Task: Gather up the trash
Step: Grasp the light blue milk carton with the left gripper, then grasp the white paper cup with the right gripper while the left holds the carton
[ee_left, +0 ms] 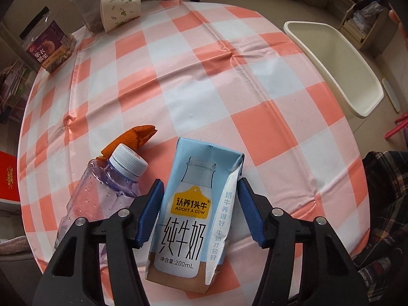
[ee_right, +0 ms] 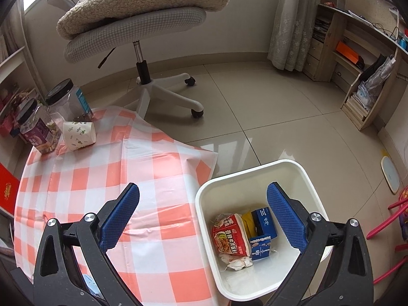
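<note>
In the left wrist view a light-blue 200 mL milk carton [ee_left: 190,211] lies on the checked tablecloth [ee_left: 193,76] between my left gripper's blue pads [ee_left: 149,214]. My left gripper [ee_left: 200,193] straddles the carton; the left pad touches it, and a small gap shows at the right pad. A clear plastic bottle [ee_left: 102,191] with a white cap lies left of it, and an orange peel [ee_left: 137,137] lies beyond. My right gripper [ee_right: 202,199] is open and empty above the white bin [ee_right: 301,170], which holds a red noodle wrapper [ee_right: 230,234] and small cartons.
A paper cup [ee_left: 119,11] [ee_right: 79,135] and two black-lidded snack jars [ee_left: 46,40] [ee_right: 38,130] stand at the table's far left. The bin [ee_left: 331,61] sits off the table's right edge. An office chair [ee_right: 142,25] stands beyond the table.
</note>
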The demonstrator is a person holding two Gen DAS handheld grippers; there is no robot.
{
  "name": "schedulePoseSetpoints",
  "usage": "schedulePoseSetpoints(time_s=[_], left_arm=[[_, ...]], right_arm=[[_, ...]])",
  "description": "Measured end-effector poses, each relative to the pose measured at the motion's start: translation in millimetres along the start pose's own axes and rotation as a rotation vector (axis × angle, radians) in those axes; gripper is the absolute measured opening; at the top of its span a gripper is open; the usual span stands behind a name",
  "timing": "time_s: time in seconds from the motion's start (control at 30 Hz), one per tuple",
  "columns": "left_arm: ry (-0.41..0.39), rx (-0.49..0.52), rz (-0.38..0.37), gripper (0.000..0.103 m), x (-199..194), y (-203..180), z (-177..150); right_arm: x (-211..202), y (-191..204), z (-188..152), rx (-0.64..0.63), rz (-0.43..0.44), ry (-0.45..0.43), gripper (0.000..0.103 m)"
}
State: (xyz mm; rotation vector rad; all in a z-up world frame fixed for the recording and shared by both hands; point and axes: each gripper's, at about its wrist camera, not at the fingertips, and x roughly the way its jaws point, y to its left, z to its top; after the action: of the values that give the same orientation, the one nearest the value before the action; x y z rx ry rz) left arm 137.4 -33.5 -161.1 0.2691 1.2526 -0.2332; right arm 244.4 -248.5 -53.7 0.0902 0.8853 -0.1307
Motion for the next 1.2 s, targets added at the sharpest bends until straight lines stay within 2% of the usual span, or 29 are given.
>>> schedulePoseSetpoints(time_s=[0.1, 0.2, 0.5, 0.67, 0.83, 0.93, 0.97, 1.0, 1.03, 1.07, 1.13, 1.2], left_arm=[[-0.043, -0.031, -0.032, 0.058, -12, 14, 6], [-0.104, -0.082, -0.065, 0.057, -31, 35, 17], [-0.297, -0.290, -0.152, 0.057, -92, 113, 25], [-0.334, -0.410, -0.169, 0.057, -101, 156, 14], [-0.354, -0.503, -0.135, 0.057, -99, 189, 2], [-0.338, -0.542, -0.131, 0.057, -95, 203, -3], [-0.337, -0.549, -0.129, 0.057, -94, 207, -6], [-0.336, -0.555, -0.121, 0.057, -93, 210, -7], [-0.332, -0.562, -0.114, 0.057, -91, 214, -8], [-0.329, -0.575, -0.112, 0.057, -89, 218, -10], [-0.322, -0.605, -0.112, 0.057, -86, 227, -13], [-0.324, -0.631, -0.105, 0.057, -84, 235, -17]], right_arm=[[10, 22, 1, -0.061, 0.018, -0.003, 0.096], [23, 52, 1, -0.173, 0.038, -0.032, 0.096], [64, 173, 19, -0.581, 0.212, -0.138, 0.096], [94, 239, 40, -0.795, 0.193, -0.197, 0.096], [137, 285, 56, -0.920, 0.176, -0.181, 0.095], [157, 306, 59, -0.984, 0.183, -0.160, 0.089], [164, 312, 59, -1.000, 0.195, -0.132, 0.082], [171, 317, 57, -1.011, 0.219, -0.084, 0.067], [176, 319, 55, -1.014, 0.211, -0.063, 0.068], [176, 320, 53, -1.014, 0.196, -0.083, 0.066], [171, 317, 52, -0.954, 0.208, -0.092, 0.059], [162, 308, 57, -0.856, 0.260, -0.075, 0.049]])
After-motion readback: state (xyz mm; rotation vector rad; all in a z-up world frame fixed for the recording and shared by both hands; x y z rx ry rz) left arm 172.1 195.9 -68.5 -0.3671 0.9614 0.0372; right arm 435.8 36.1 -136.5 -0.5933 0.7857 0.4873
